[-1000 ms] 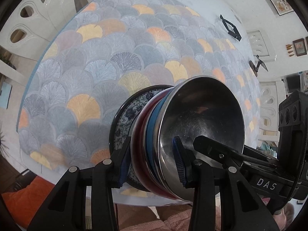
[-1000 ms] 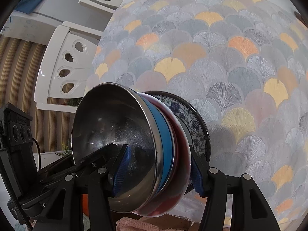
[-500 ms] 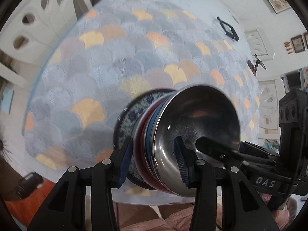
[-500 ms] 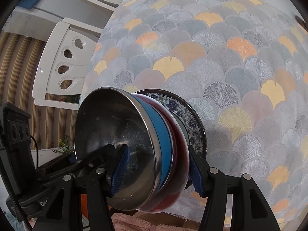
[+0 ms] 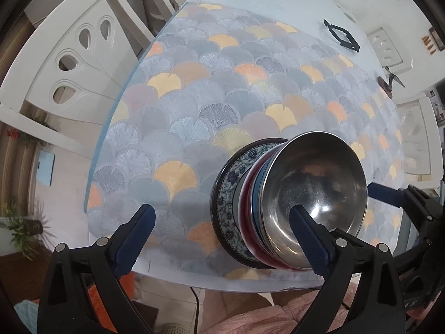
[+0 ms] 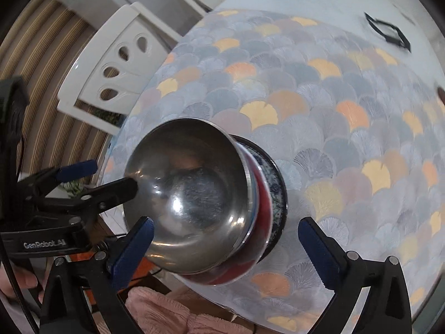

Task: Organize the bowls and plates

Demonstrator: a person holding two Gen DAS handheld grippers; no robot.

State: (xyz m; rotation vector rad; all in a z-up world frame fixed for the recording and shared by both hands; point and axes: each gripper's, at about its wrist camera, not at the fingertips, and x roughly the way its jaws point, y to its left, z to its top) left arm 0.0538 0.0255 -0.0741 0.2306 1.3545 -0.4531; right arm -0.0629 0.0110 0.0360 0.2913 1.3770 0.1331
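A stack stands on the fan-patterned table (image 5: pixel 194 97) near its front edge: a blue-and-white patterned plate (image 5: pixel 222 194) at the bottom, a red bowl (image 5: pixel 246 194), a blue bowl (image 5: pixel 258 183) and a steel bowl (image 5: pixel 319 183) on top. My left gripper (image 5: pixel 221 220) hovers above the stack's left side, jaws opening wide, pads clear of the rims. My right gripper (image 6: pixel 225 228) hangs over the steel bowl (image 6: pixel 194 183) and plate (image 6: pixel 278 186), jaws also opening, touching nothing. Each gripper shows at the edge of the other's view.
White chairs (image 5: pixel 69 64) (image 6: pixel 116 64) stand at the table's left side. A black hexagonal frame (image 5: pixel 342 36) lies at the far right, with a small dark object (image 5: pixel 389 82) near the right edge. Pink fabric (image 5: pixel 264 314) shows below the front edge.
Both grippers went from clamped on the stack's rims to wide open and rose a little. The stack now stands on the table by itself.
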